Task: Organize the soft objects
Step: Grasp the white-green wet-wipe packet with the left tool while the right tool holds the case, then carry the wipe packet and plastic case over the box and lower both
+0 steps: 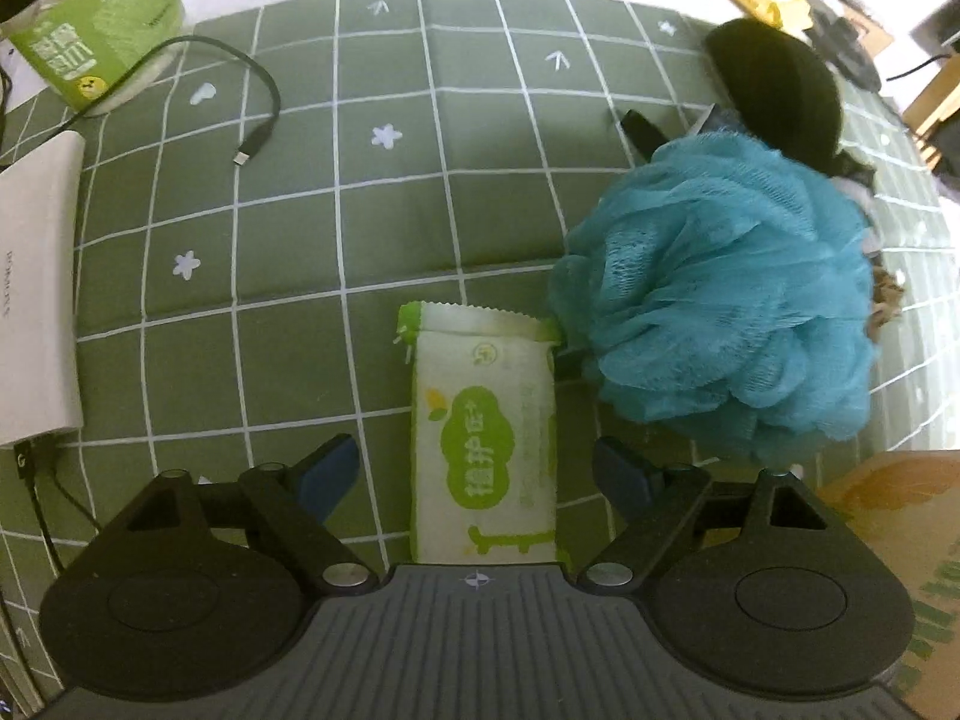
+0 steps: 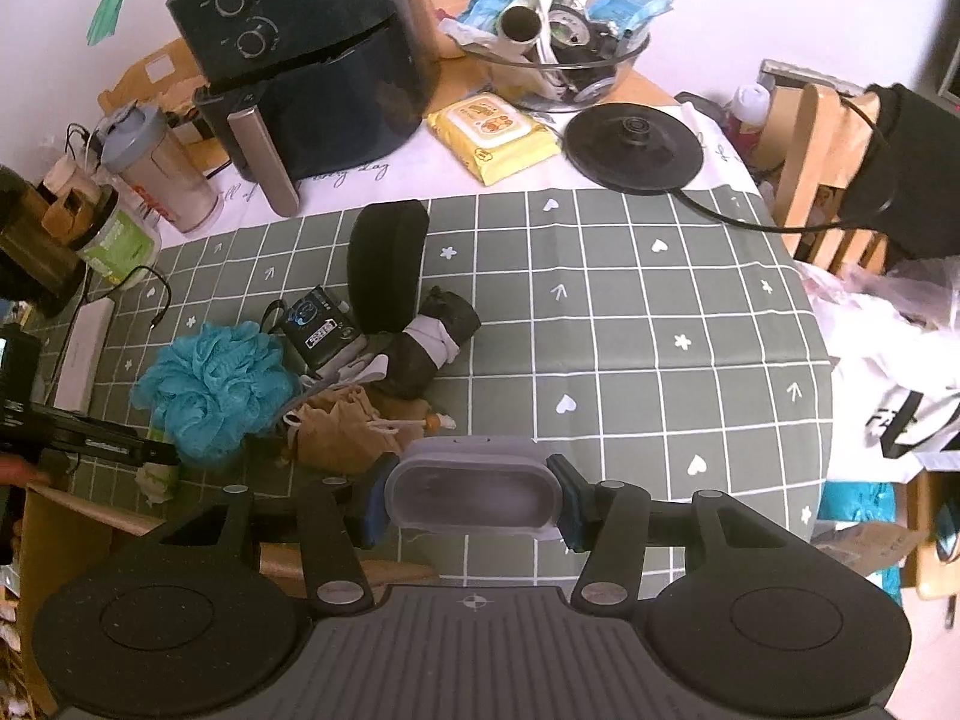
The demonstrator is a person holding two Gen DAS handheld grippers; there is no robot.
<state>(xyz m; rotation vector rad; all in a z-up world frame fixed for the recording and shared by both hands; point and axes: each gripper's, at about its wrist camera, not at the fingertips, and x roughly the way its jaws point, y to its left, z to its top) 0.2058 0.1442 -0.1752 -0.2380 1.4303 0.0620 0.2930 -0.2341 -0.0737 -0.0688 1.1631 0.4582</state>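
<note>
Over on the left, the left gripper (image 1: 477, 468) hangs low above the green checked tablecloth (image 1: 336, 228), its blue-padded fingers (image 1: 330, 471) spread wide with nothing between them but air. Directly under that gap lies a white and green printed tissue pack (image 1: 483, 426), lengthwise, touching neither pad. At about two o'clock from the pack sits a fluffy teal mesh bath sponge (image 1: 726, 294), its lower edge just beside the pack's top corner. Behind the sponge, at one o'clock, a black oval foam-like case (image 1: 780, 84) rests on the cloth. Far off at ten o'clock a loose black USB cable (image 1: 252, 120) curls near a green paper cup (image 1: 102, 24), and a flat white power bank (image 1: 36, 300) lies at nine o'clock.

Moving right, the right gripper (image 2: 474, 501) is clamped on a grey rounded soft-looking silicone case (image 2: 474, 495), one pad pressing each end, held above the cloth near its front edge. At ten o'clock from it lies a heap: the teal sponge, a tan drawstring pouch (image 2: 336, 426) and a rolled dark sock bundle (image 2: 432, 336), all crowded together. A black air fryer (image 2: 306, 54) stands at eleven o'clock, a yellow wet-wipe pack (image 2: 492, 135) at twelve.
</note>
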